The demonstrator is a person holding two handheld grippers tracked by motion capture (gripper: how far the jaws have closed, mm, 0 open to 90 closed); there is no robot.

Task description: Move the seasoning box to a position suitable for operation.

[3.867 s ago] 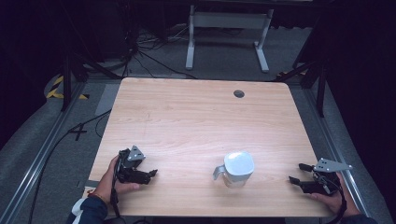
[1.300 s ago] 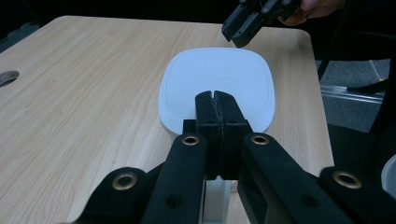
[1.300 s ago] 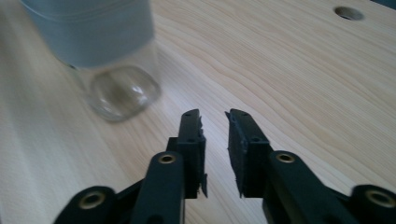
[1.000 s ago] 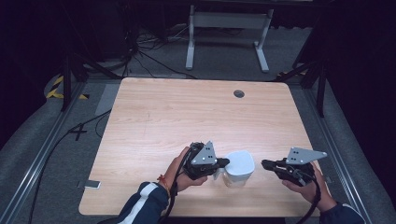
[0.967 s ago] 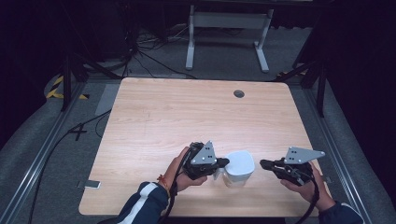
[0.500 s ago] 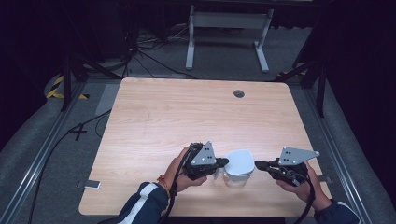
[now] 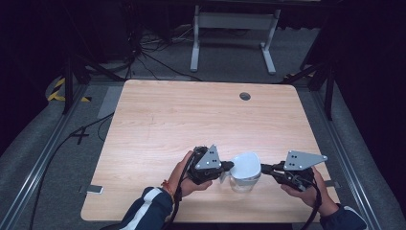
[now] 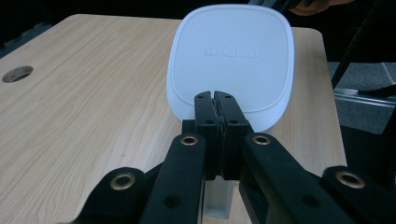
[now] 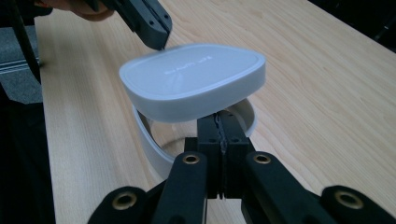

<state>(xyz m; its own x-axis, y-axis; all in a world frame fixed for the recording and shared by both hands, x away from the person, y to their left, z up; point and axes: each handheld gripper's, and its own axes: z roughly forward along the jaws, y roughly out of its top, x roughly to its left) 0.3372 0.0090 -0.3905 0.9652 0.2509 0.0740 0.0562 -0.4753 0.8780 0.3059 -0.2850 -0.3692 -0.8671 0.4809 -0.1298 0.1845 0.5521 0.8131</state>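
Note:
A clear jug (image 7: 244,182) with a white lid (image 7: 245,165) stands near the table's front edge. My left gripper (image 7: 231,166) is shut, its tips against the lid's (image 8: 231,56) left edge, above the jug's white handle (image 8: 218,203). My right gripper (image 7: 265,167) is shut too, and its tips (image 9: 218,116) sit under the lid's (image 9: 191,77) near edge. That side of the lid is tilted up off the jug's rim (image 9: 152,140). In the right gripper view the left gripper (image 9: 159,42) touches the lid's far edge.
The wooden table (image 7: 191,124) has a round cable hole (image 7: 245,96) at the back right. A white metal stand (image 7: 234,28) and cables lie on the floor behind. A small flat object (image 7: 94,189) lies by the table's front left corner.
My right gripper has moved left and a little up, reaching the jug's lid. The left gripper has stayed at the lid's other edge.

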